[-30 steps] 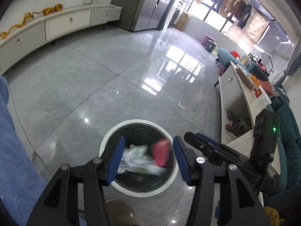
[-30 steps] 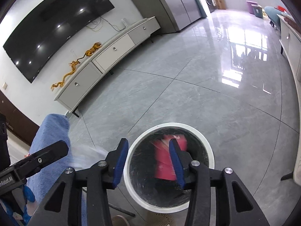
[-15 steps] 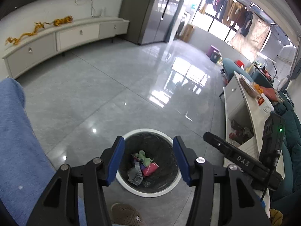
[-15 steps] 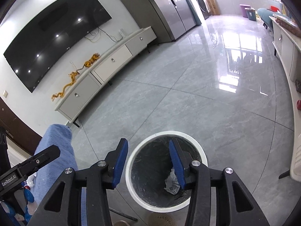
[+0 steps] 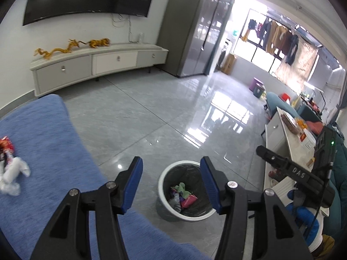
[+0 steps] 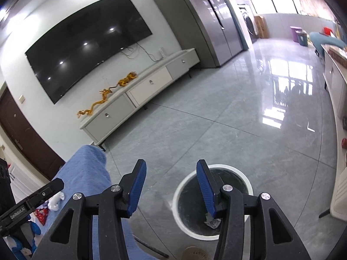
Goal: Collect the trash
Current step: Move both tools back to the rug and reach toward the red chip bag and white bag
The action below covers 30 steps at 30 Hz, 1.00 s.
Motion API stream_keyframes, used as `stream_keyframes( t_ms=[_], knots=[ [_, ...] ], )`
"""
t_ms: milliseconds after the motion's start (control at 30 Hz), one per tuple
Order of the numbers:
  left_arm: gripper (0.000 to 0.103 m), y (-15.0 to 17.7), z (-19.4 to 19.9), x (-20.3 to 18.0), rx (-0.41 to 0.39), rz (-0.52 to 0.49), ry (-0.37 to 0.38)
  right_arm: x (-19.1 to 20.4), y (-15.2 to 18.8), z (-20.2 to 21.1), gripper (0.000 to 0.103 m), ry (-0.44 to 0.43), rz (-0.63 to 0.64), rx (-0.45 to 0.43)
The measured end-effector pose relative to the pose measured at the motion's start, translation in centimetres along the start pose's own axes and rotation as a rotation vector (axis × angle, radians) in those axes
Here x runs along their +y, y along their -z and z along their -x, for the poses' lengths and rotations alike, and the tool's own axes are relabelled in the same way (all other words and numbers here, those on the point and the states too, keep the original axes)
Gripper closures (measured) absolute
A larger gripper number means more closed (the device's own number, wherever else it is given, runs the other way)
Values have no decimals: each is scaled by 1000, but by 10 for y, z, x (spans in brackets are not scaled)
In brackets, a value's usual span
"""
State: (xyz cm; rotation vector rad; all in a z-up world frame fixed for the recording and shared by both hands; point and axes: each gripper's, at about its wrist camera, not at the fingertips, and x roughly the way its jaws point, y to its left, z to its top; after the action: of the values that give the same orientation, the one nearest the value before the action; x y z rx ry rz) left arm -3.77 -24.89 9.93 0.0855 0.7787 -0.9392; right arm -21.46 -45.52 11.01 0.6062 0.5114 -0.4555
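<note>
A white-rimmed trash bin [image 5: 164,175] with a black liner stands on the grey floor and holds several wrappers [image 5: 183,197]. It also shows in the right wrist view [image 6: 247,179]. My left gripper [image 5: 171,184] is open and empty, raised above the bin and the blue cloth edge. My right gripper [image 6: 171,189] is open and empty, above the bin's left rim. Crumpled white trash [image 5: 13,173] and a red wrapper [image 5: 6,146] lie on the blue cloth [image 5: 49,151] at the far left. The same trash shows in the right wrist view [image 6: 55,200].
A white TV cabinet [image 5: 97,65] with gold dragon figures stands under a wall TV [image 6: 86,43]. A grey fridge [image 5: 195,32] is at the back. A white low table [image 5: 288,134] with items and a teal sofa are on the right. A slipper [image 6: 195,253] lies by the bin.
A red wrapper and a white one fell from the open grippers into the bin. Both grippers then rose and swung left, bringing the blue cloth and its trash into view.
</note>
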Motion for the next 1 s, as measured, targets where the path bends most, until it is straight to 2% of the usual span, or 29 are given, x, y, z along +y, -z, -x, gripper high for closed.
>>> stream_keyframes(
  t_ms=[400,667,833,1000],
  knots=[
    [50,29,89,95,-124,112,-136,86,3,2,57,-89,145,18],
    [50,60,155,183,-219,177,-344,159,20,-26,57,-168,263,93],
    [50,81,185,251,-237,249,-478,209,37,-53,57,-233,336,170],
    [50,96,199,313,-236,346,-553,266,61,-88,57,-297,413,258]
  ],
)
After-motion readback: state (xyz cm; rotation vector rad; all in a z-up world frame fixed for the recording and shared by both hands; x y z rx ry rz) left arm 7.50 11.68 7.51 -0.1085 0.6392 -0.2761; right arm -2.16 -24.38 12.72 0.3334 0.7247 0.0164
